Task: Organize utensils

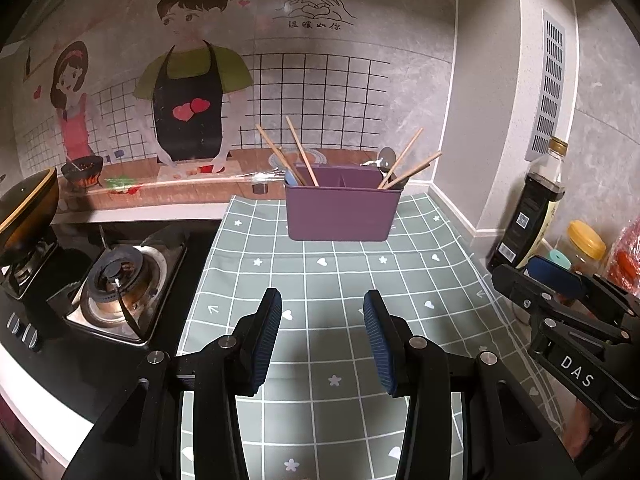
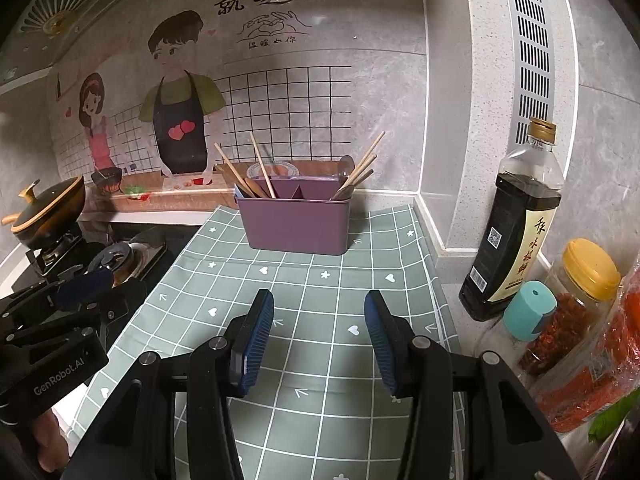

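A purple divided utensil holder (image 1: 340, 212) stands at the back of a green checked mat (image 1: 320, 280). It also shows in the right wrist view (image 2: 298, 222). Wooden chopsticks (image 1: 300, 156) lean in its left compartment, and more chopsticks (image 1: 412, 168) and a metal spoon (image 1: 387, 160) lean in its right one. My left gripper (image 1: 322, 308) is open and empty above the mat, well short of the holder. My right gripper (image 2: 318, 312) is open and empty too. The right gripper shows at the right edge of the left wrist view (image 1: 560, 292).
A gas stove burner (image 1: 120, 284) and a black pot (image 1: 24, 208) lie left of the mat. A dark sauce bottle (image 2: 516, 232), a yellow-lidded jar (image 2: 576, 292), a teal-capped container (image 2: 528, 312) and red packets (image 2: 600, 368) crowd the right wall. A decorated wall stands behind.
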A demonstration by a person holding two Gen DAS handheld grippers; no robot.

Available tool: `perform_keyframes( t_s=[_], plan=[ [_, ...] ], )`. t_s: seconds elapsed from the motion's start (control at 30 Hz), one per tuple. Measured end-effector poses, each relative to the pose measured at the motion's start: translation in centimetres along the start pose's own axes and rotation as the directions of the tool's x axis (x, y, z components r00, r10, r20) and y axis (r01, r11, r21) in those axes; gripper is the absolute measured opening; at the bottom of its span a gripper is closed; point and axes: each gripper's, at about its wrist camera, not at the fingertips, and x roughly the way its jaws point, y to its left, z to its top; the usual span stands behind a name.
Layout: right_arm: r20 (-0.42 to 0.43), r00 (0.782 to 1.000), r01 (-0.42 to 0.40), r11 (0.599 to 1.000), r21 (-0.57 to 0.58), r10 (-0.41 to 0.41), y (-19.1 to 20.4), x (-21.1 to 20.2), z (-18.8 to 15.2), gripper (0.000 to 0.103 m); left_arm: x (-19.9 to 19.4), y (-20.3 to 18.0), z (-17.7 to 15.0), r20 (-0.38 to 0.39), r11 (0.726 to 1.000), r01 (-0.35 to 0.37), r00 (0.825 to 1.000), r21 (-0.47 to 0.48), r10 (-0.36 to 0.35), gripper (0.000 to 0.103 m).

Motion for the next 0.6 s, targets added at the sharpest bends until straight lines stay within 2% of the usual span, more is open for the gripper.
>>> perform_keyframes(
  t_s=[0.6],
  plan=[
    [-0.006, 1.000, 0.000, 1.000, 0.000, 0.000, 0.13, 0.08, -0.13, 0.045, 0.13, -0.02, -0.07, -0.002, 1.000, 0.001, 1.000, -0.002, -0.001, 0.044]
  ],
)
